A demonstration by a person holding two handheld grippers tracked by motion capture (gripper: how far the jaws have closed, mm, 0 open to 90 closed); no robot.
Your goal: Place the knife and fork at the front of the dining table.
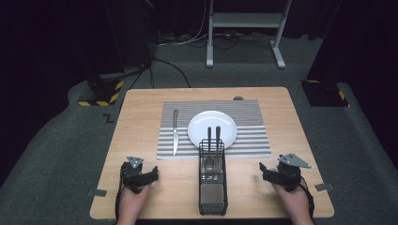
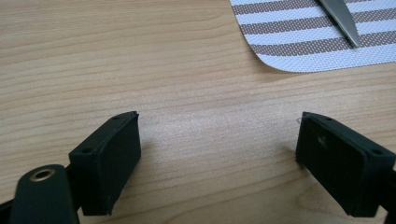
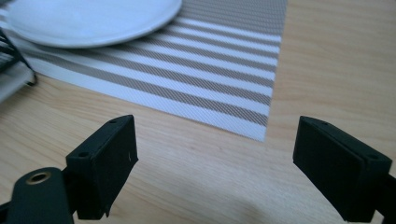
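Note:
A striped placemat point(image 1: 248, 136) lies in the middle of the wooden table point(image 1: 141, 108). On it sit a white plate point(image 1: 211, 123) and, to the plate's left, a knife point(image 1: 175, 133) pointing toward me. A black wire cutlery caddy point(image 1: 212, 187) stands at the mat's near edge, with two dark-handled utensils point(image 1: 213, 136) sticking up from it. My left gripper point(image 1: 141, 172) rests low near the front left, open, with bare wood between its jaws point(image 2: 219, 128). My right gripper point(image 1: 277, 172) is at the front right, open and holding nothing point(image 3: 215, 126).
In the left gripper view the knife tip point(image 2: 343, 21) and a rounded placemat corner point(image 2: 299, 46) lie ahead to the right. The right gripper view has the plate point(image 3: 88, 18), placemat point(image 3: 210, 60) and caddy edge point(image 3: 11, 60) ahead to the left. A white metal stand point(image 1: 244, 28) stands beyond the table.

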